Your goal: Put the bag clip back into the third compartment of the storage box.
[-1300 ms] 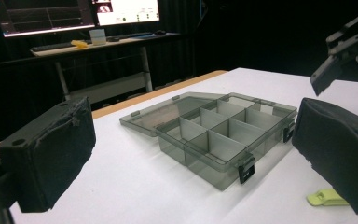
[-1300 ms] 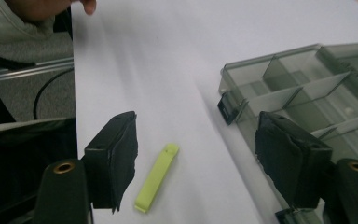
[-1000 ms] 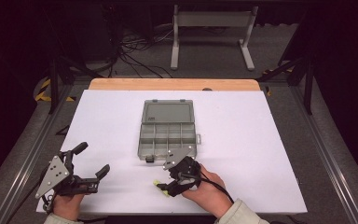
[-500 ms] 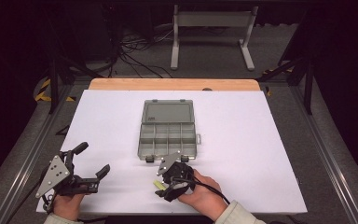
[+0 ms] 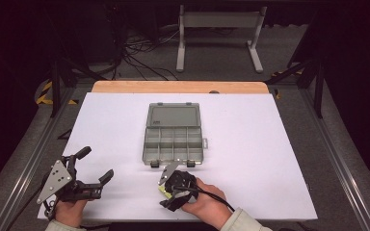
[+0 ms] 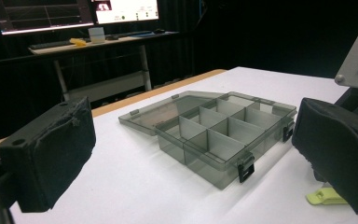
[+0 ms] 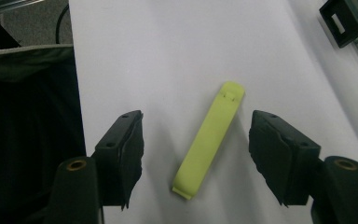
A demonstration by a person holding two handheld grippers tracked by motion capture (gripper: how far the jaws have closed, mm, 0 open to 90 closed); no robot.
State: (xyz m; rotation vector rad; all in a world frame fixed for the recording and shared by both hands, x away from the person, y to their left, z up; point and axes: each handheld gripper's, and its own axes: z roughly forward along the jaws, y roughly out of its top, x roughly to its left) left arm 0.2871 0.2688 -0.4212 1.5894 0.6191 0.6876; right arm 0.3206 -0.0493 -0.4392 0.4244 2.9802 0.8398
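Note:
A grey see-through compartment box (image 5: 173,139) lies open at the table's middle, its lid flat behind it. A yellow-green plastic clip (image 7: 209,140) lies flat on the white table just in front of the box. My right gripper (image 7: 198,154) points down over the clip, one jaw on each side of it. The jaws have just been closing, and the pads (image 7: 130,149) stand clear of the clip. From above, the right gripper (image 5: 167,191) partly covers the clip (image 5: 163,191). My left gripper (image 5: 95,164) rests open at the front left, facing the box (image 6: 214,135) and the clip (image 6: 324,198).
The white table (image 5: 270,144) has a wooden strip (image 5: 178,86) along its far edge. Beyond it stand a metal frame (image 5: 217,33) and cables on the floor. A desk with monitors (image 6: 74,14) is seen far off in the left gripper view.
My right gripper has sunk toward the table and shifted slightly left over the clip, with its jaws a little narrower. The left gripper has stayed put.

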